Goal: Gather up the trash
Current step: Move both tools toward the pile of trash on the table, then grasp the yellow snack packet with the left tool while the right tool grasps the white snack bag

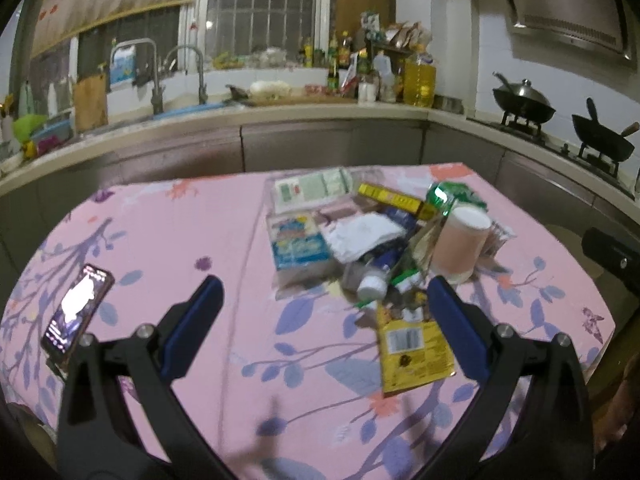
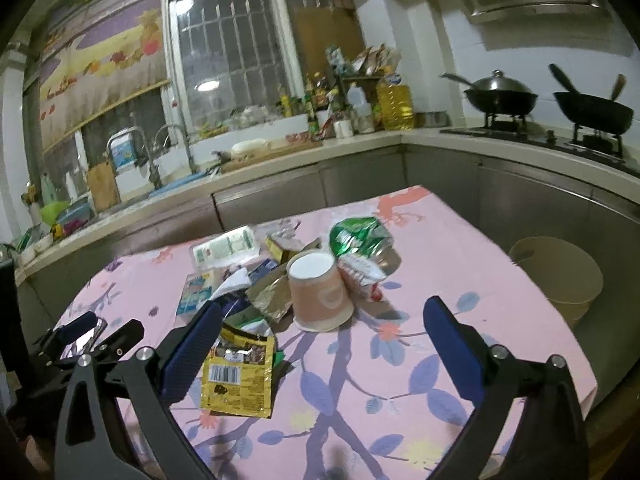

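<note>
Left edge of the table (image 1: 168, 216), pink floral cloth: a phone (image 1: 78, 307) lies face up, screen lit. Left gripper (image 1: 326, 298) hangs above the near part of the table, jaws spread wide, nothing btwn them; the phone sits just outside its left finger.

Moving right, toward the table's middle and far edge: the trash pile. At its left, a white-green flat pack (image 1: 310, 188) near the far edge, w/ a blue-white packet (image 1: 298, 246) in front of it. Next, a crumpled white tissue (image 1: 362, 236) and a dark tube w/ a white cap (image 1: 374, 280). On the near side of the pile, a yellow wrapper (image 2: 240, 376), barcode up, lies flat just by the right gripper's left finger. Behind it, crumpled brown foil (image 2: 272, 296), touching a pink paper cup (image 2: 320, 294) that stands mouth up, slightly tilted. At the far side, a long yellow box (image 1: 390, 198). Right of the cup, a red-white wrapper (image 2: 360, 276) and a green crushed bag (image 2: 358, 236), both touching the pile.

Right gripper (image 2: 322, 324), also over the near part, jaws wide apart, empty; cup sits beyond the gap, no contact.

Past the table's right edge, down low: a tan bin (image 2: 560, 276), open.
</note>
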{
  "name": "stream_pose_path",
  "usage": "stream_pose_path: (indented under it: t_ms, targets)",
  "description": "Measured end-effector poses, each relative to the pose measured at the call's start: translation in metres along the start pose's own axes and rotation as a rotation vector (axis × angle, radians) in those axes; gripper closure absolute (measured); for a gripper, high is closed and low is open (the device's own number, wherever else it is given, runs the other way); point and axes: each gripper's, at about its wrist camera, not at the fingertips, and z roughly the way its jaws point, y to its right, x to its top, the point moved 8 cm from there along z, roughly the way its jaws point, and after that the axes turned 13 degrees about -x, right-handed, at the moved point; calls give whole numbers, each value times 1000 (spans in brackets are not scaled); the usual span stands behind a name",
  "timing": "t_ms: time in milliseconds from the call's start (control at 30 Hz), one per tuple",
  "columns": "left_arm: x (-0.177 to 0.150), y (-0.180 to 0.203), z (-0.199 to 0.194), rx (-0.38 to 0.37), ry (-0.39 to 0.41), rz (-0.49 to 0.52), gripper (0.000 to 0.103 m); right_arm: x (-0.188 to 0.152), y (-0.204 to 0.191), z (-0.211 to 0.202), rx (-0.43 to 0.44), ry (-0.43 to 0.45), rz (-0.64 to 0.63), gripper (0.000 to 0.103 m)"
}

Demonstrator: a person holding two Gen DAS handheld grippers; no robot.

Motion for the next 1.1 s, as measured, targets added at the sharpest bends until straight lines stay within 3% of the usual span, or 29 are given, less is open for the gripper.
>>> stream_pose_path:
  t_ms: [33, 100, 233, 433, 600, 800, 1000, 1100]
  targets:
    - [-3, -5, 4, 3, -11, -10, 5, -2, -4, 4, 10, -14, -10, 24]
    - [-8, -12, 8, 8, -27, -24, 5, -9, -12, 15, 31, -61, -30, 36]
    - [-17, -21, 13, 7, -53, -41, 5, -17, -18, 25, 49, -97, -45, 45]
    - [-28, -26, 23, -80, -112, -76, 5, -18, -15, 30, 48, -89, -16, 44]
    - [-33, -14, 40, -179, -173, -104, 5, -16, -6, 30, 56, -55, 33, 18]
    - [-39, 8, 63, -279, -244, -102, 7, -23, 3, 39, 68, -102, 38, 17]
    - [-54, 27, 97, -329, -333, -110, 26, -38, 16, 59, 71, -190, 64, 20]
    - [-63, 30, 106, -361, -376, -141, 45, -41, 14, 65, 81, -209, 49, 22]
